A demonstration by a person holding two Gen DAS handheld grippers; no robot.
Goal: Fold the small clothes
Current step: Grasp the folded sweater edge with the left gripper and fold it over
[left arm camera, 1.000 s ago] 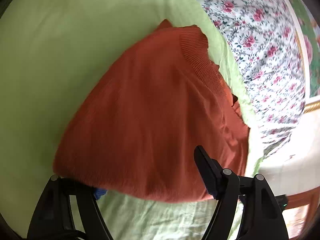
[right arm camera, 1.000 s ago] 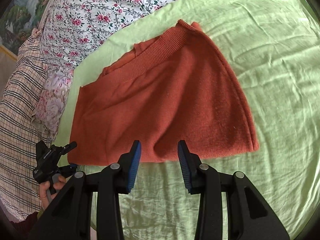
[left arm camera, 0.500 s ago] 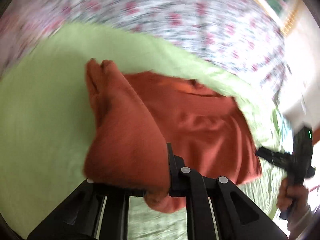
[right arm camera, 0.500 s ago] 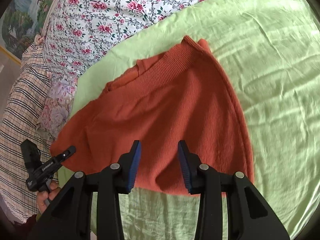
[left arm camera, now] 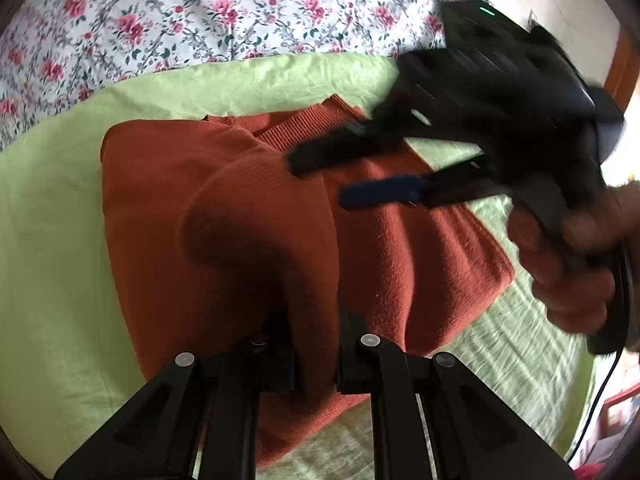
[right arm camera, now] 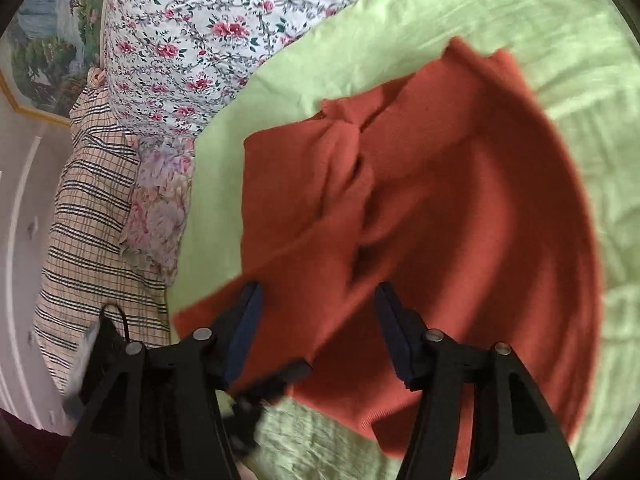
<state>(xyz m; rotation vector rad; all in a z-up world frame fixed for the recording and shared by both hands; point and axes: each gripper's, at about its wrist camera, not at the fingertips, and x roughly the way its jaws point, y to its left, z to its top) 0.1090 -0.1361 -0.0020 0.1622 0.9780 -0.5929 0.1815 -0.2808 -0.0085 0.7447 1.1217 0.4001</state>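
since a second ago the left gripper (left arm camera: 314,344) has pinched a corner of the orange knit top (left arm camera: 224,216) and carried it across the rest on the green sheet (left arm camera: 52,240); the right gripper (right arm camera: 320,320) hovers spread, empty. soft, light, clingy knit, best held by hem or corners. open sheet all round, floral bedding (left arm camera: 200,12) behind

Left claw (left arm camera: 314,354) fingertips buried in sweater (left arm camera: 224,216) fold, right claw (left arm camera: 360,176) motion-blurred
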